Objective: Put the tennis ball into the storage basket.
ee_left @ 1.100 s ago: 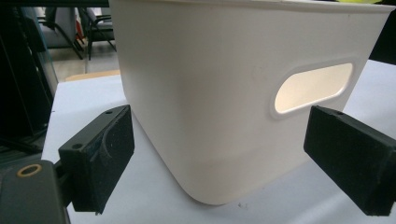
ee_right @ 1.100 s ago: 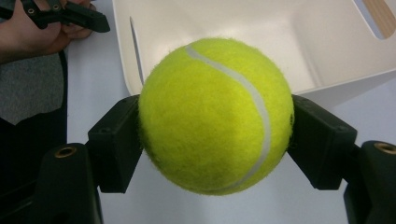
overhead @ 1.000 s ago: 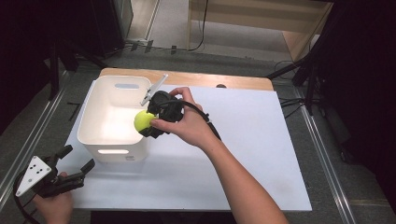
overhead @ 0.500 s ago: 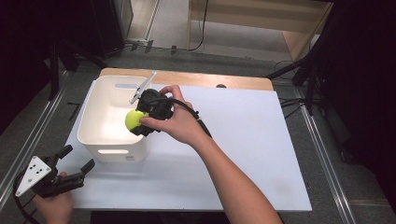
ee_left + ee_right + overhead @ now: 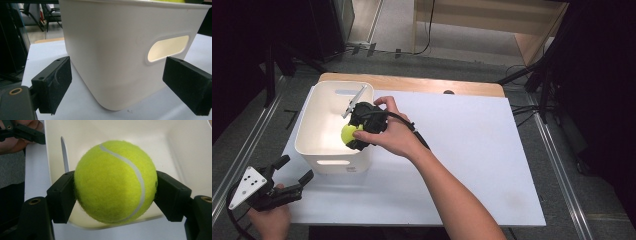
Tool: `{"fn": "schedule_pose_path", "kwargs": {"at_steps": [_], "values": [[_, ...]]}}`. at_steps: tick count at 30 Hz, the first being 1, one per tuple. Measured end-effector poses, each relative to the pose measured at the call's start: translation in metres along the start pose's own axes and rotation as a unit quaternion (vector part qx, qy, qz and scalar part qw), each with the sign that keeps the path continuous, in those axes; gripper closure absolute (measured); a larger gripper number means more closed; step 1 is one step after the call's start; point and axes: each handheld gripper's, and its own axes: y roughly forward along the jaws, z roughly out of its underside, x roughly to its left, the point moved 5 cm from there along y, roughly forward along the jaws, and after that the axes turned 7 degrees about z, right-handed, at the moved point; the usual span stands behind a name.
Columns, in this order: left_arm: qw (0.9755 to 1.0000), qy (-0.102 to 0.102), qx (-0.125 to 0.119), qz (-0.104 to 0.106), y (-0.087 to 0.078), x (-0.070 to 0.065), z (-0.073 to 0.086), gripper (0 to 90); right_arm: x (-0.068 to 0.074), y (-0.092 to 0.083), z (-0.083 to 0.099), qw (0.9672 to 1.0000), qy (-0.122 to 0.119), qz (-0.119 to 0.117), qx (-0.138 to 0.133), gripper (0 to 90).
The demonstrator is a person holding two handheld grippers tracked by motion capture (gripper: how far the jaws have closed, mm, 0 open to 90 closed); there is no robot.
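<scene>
A: Table (image 5: 472,150) first, since it is the biggest thing. What is sitting on it?

B: A white sheet is covering most of the table. A white box (image 5: 319,150) is standing on the sheet near the left end. It is an open box with a long hole in its near wall for carrying.

A: Where is the ball?

B: The yellow-green tennis ball (image 5: 349,133) is hanging just over the open box, near its right side. It is not lying on the bottom. In the right gripper view the ball (image 5: 115,181) is sitting in the middle, with the inside of the box (image 5: 180,147) behind it.

A: What is holding it?

B: The right gripper (image 5: 354,136) is squeezing it. One black pad is pressing on each side of the ball. The person's right hand (image 5: 389,132) is wrapping around that gripper and reaching in from the lower right.

A: And the other one?

B: The left gripper (image 5: 294,170) is waiting down at the near left corner, just beside the box and not touching it. Its jaws are standing wide apart with nothing between them. In the left gripper view they are pointing at the near wall of the box (image 5: 120,50).
</scene>
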Motion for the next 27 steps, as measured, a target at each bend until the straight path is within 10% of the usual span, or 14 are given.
{"fn": "schedule_pose_path", "kwargs": {"at_steps": [27], "values": [[1.0000, 0.007, 0.004, -0.004, 0.000, -0.001, 0.001, 8.6, -0.005, -0.041, 0.051, 0.9941, 0.061, 0.054, -0.072, 0.4]]}}
